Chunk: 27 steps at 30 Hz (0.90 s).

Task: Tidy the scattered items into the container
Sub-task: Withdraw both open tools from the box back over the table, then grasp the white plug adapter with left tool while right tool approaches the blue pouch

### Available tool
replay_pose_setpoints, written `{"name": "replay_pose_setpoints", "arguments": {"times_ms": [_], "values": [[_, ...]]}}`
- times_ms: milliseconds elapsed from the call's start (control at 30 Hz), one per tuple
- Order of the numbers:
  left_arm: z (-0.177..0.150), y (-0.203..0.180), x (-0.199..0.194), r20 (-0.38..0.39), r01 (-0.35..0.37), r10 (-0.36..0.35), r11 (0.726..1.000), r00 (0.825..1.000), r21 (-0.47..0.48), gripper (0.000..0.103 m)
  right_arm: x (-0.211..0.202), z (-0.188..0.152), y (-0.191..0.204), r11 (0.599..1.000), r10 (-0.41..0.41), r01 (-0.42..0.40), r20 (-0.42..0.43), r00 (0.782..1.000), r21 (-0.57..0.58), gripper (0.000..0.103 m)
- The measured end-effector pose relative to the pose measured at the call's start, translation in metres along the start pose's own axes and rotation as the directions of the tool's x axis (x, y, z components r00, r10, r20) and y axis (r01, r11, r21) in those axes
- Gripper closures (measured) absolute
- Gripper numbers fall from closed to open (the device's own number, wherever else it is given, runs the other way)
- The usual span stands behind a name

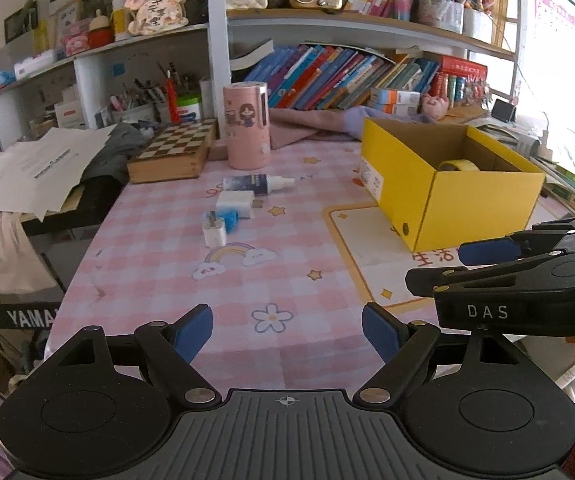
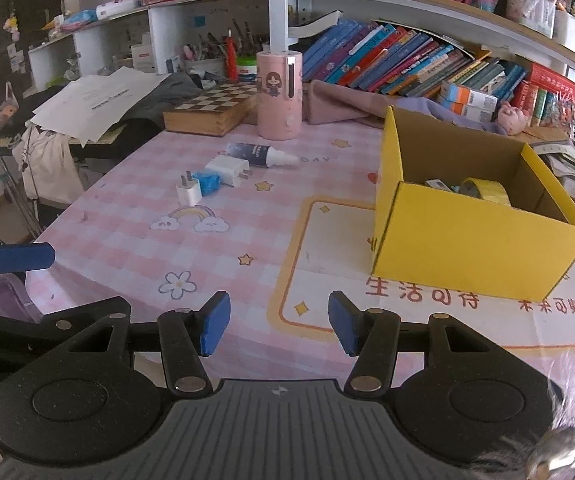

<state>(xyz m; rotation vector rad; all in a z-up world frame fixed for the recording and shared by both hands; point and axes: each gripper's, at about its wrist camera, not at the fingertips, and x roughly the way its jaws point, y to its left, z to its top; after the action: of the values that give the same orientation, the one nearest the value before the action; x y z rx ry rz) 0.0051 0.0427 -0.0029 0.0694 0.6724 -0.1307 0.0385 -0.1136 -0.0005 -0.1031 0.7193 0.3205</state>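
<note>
A yellow cardboard box (image 1: 479, 204) (image 2: 463, 236) stands on the right of the pink checked tablecloth, with a yellow tape roll (image 2: 485, 191) (image 1: 460, 165) and another small item inside. Scattered left of it lie a dark-labelled dropper bottle (image 1: 257, 183) (image 2: 261, 154), a large white plug adapter (image 1: 235, 204) (image 2: 227, 170), a small white charger (image 1: 214, 232) (image 2: 188, 193) and a blue crumpled thing (image 1: 231, 218) (image 2: 207, 182). My left gripper (image 1: 287, 332) hangs open over the near table, empty. My right gripper (image 2: 279, 324) is open and empty too, near the front edge.
A pink cylinder holder (image 1: 246, 126) (image 2: 279, 94), a wooden chessboard box (image 1: 175, 152) (image 2: 215, 110) and pink cloth (image 2: 339, 104) stand at the back. Bookshelves (image 1: 347, 76) rise behind. Papers (image 1: 35, 168) lie left, beyond the table edge. The right gripper's body (image 1: 527, 280) shows at the right of the left wrist view.
</note>
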Motion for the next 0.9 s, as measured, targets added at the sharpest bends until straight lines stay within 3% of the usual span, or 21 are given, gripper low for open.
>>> {"name": "replay_pose_setpoints", "arguments": {"times_ms": [900], "values": [[0.038,0.038,0.085,-0.071,-0.06,0.055,0.995,0.996,-0.079,0.019,0.096,0.064,-0.005,0.997,0.071,-0.073,-0.059,0.996,-0.03,0.051]]}}
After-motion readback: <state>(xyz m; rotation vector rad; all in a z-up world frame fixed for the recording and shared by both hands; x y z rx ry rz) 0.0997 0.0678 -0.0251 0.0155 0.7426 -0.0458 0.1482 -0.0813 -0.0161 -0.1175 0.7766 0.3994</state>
